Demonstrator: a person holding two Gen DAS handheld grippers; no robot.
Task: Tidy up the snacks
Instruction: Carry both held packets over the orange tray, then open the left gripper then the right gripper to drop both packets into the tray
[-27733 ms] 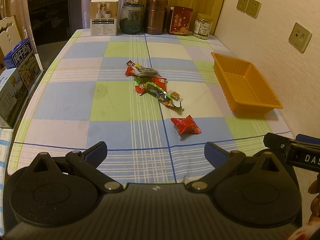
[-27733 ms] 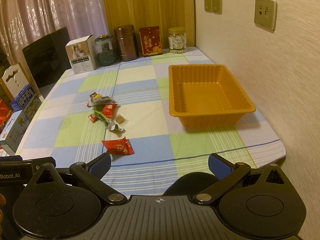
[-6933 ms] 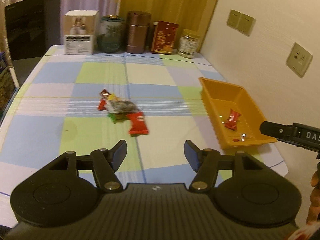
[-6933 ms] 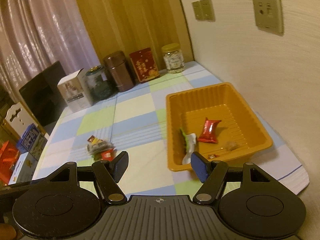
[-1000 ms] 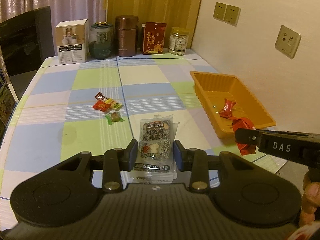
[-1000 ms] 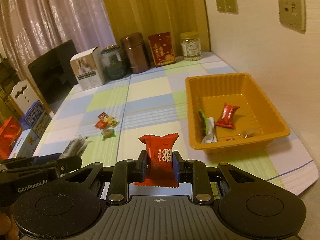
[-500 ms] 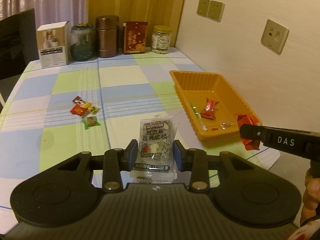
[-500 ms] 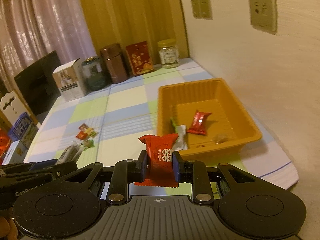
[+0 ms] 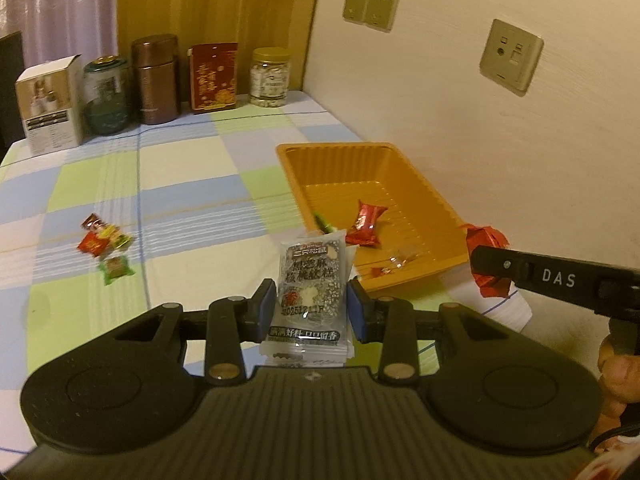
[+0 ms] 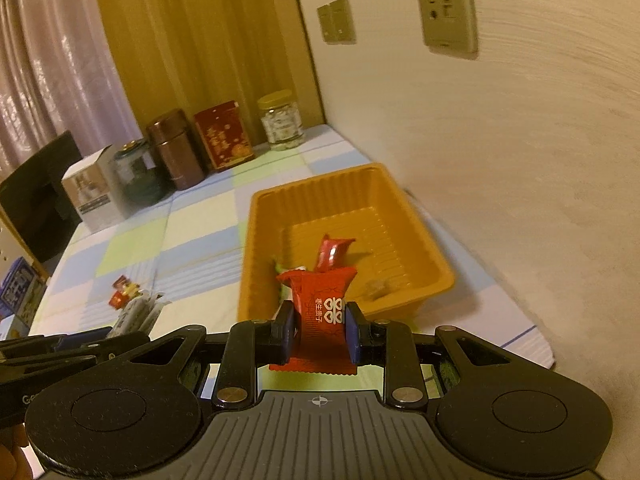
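My left gripper [image 9: 312, 306] is clamped on a clear grey-printed snack packet [image 9: 310, 280], pads pressing its two long edges about halfway up; the packet stands upright between my jaws. This item is light, thin and flexible, and the film looks slippery, so a mid-body hold across the width is correct; a hold at the sealed end would let it fold. My right gripper [image 10: 318, 330] is closed on a red wrapped candy [image 10: 320, 312], jaws nearly together on its lower half. The wrapper is soft and crinkly and tolerates firm pressure. The orange tray [image 10: 256, 248] lies ahead of and below both sets of jaws, holding another red candy [image 10: 332, 254] and what appears to be a green-and-white wrapper, partly hidden. Loose candies [image 9: 105, 246] remain on the tablecloth [image 9: 192, 184], ahead and left of my left jaws.
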